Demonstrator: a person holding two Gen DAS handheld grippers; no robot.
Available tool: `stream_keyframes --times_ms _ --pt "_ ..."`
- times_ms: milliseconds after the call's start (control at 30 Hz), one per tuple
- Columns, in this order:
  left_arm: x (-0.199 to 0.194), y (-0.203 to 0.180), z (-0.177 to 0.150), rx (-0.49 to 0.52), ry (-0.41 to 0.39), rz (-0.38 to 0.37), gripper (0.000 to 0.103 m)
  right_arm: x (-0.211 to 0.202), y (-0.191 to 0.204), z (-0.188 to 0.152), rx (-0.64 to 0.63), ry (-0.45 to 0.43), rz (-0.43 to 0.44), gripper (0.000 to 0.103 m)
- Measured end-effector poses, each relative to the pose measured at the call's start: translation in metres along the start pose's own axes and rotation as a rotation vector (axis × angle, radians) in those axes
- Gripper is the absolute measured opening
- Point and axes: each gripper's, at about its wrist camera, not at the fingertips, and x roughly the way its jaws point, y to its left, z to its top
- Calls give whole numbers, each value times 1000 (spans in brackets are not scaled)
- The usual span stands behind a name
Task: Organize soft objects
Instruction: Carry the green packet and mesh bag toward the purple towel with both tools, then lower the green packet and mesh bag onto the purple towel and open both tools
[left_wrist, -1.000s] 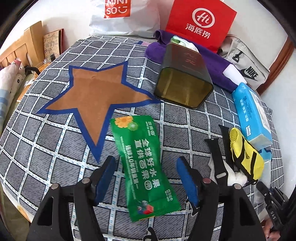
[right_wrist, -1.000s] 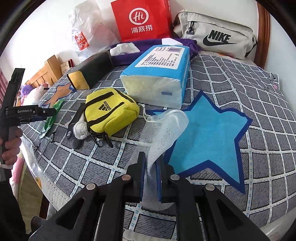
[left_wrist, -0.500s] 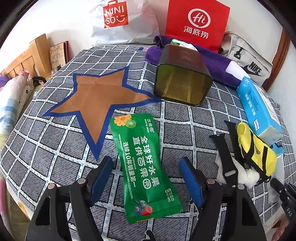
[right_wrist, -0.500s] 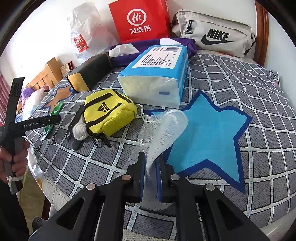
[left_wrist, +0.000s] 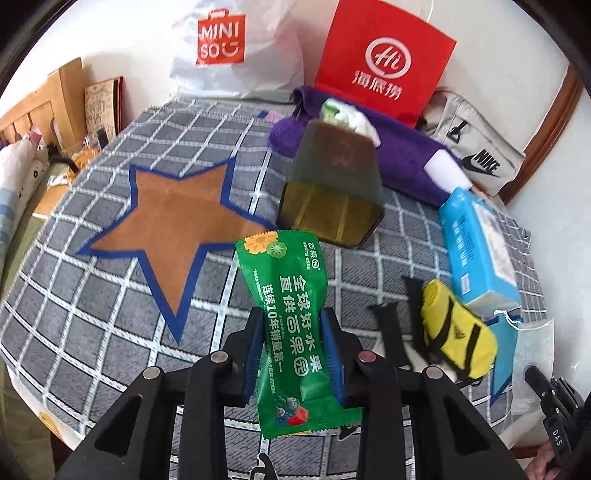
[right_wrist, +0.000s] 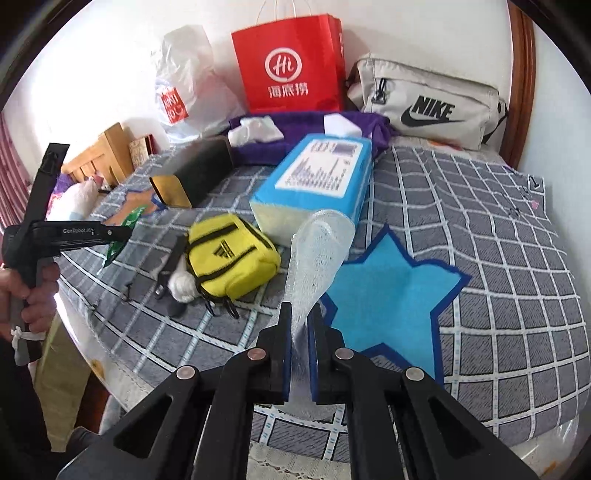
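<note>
**Both grippers clamped on soft items above the checked cloth**

The left wrist view alone shows the left gripper (left_wrist: 293, 347) up close: its jaws have just been closing, and the blue pads now press both sides of a green snack packet (left_wrist: 295, 332), which stands tilted between them, its top edge raised off the grey checked cloth (left_wrist: 110, 314). This view also gives the full brown star patch (left_wrist: 177, 218), just left of the packet, and the open end of a dark rectangular tin (left_wrist: 328, 199) lying on its side behind it.

The right wrist view alone shows the right gripper (right_wrist: 300, 347), its jaws nearly closed on a white mesh net bag (right_wrist: 317, 258) that rises from the pads, and the blue star patch (right_wrist: 391, 302) right beside it. Here the left gripper appears only from the side at the left edge, gripped by a hand (right_wrist: 33, 295), the green packet partly hidden behind its body.

Both views share the yellow Adidas pouch (right_wrist: 232, 258), resting on a black strap (left_wrist: 391, 332) and something white, with the blue tissue pack (right_wrist: 317, 184) just behind. A purple towel (left_wrist: 402, 158), red Haidilao paper bag (right_wrist: 291, 62), white Miniso bag (left_wrist: 236, 48) and grey Nike bag (right_wrist: 428, 103) line the far edge.
</note>
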Motion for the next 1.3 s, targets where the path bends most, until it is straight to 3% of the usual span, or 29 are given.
stream_keyframes --times_ms 100,500,867,1300 --pt "-13 -7 13 10 -22 -32 29 -10 -2 12 18 -29 31 7" --pt "-31 -28 66 35 -94 -69 29 -15 -3 87 -1 -99 -3 7" --pt "-15 -36 108 41 -100 -87 29 3 -6 159 -16 -135 44 8" --pt "33 -59 173 91 -74 -107 29 52 -14 244 -8 -153 -20 8"
